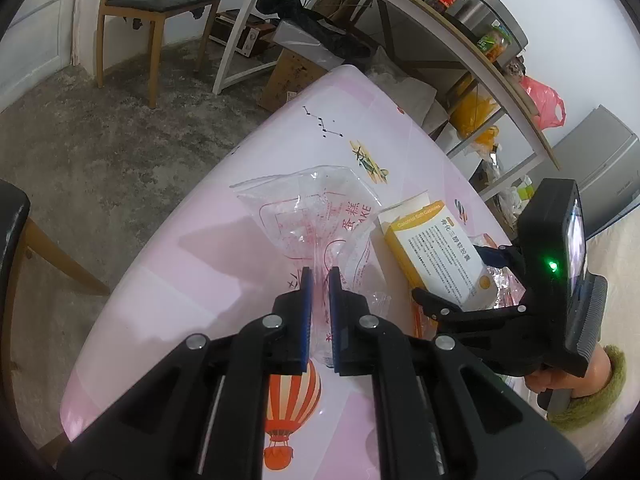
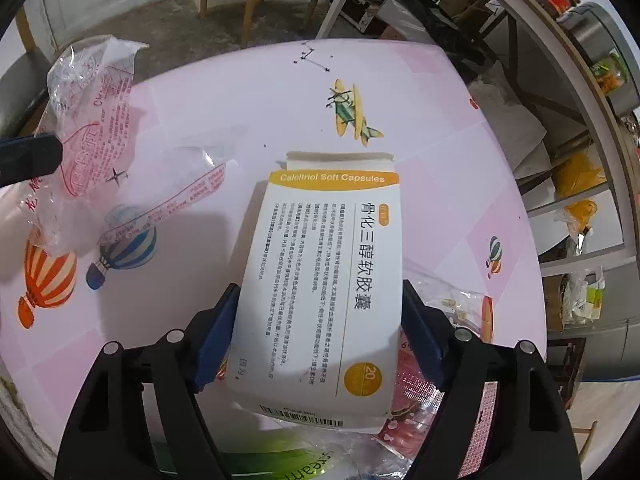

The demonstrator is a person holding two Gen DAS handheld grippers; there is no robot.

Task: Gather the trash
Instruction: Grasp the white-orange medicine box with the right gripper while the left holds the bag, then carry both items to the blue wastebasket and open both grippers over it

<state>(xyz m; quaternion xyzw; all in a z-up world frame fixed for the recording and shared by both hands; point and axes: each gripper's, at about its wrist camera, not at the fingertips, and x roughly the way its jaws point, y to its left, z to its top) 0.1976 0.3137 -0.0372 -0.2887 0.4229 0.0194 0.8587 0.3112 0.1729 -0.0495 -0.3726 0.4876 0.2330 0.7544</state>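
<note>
My left gripper (image 1: pixel 320 284) is shut on a crumpled clear plastic bag (image 1: pixel 312 216) with red print and holds it just over the pink table (image 1: pixel 180 280). From the right wrist view the same bag (image 2: pixel 84 120) hangs at the left beside a left fingertip (image 2: pixel 28 156). My right gripper (image 2: pixel 320 284) points down at a white and yellow medicine box (image 2: pixel 320 272), with one blue pad against each long side. The left wrist view shows that box (image 1: pixel 436 252) between the right gripper's fingers (image 1: pixel 424 300).
A torn clear strip (image 2: pixel 180 200) with red print lies left of the box. Red wrappers (image 2: pixel 412 400), a green packet (image 2: pixel 280 460) and a clear bag (image 2: pixel 460 300) sit under the right gripper. A cluttered shelf (image 1: pixel 472 60) stands behind the table, a chair (image 1: pixel 160 4) at the back left.
</note>
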